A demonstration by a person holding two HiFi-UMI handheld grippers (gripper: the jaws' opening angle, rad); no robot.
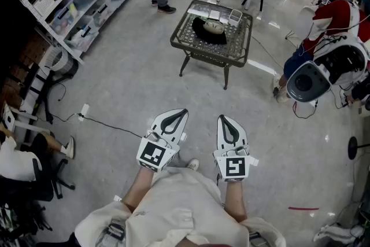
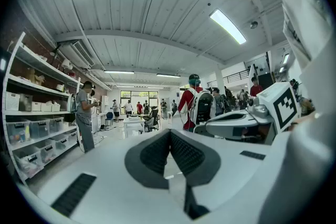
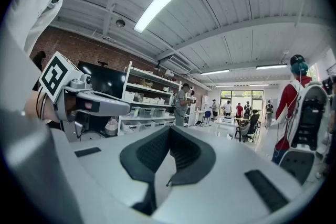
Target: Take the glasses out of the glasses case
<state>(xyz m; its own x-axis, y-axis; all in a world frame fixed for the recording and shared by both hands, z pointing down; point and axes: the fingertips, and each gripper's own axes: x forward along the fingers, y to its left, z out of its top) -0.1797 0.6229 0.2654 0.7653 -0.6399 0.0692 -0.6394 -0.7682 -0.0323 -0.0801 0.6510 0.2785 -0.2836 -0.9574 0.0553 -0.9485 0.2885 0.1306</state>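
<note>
**Left gripper**: jaws closed tip to tip, nothing between them. I hold it level at waist height, pointing ahead, because there is nothing within reach to grasp.

**Right gripper**: jaws fully together, empty. It is level and just beside the left one, both parked in front of me in a carrying pose.

**Floor**: bare grey concrete lies between me and the work. A cable trails across it to my left.

**Table**: small, dark and mesh-topped, standing well apart from both grippers, straight ahead.

**Glasses case**: a dark oval lying near the middle of the tabletop, beside some pale items I cannot identify. I cannot tell whether it is open or shut, and I cannot make out the glasses. I judge the task not yet begun; I would need to approach first.
</note>
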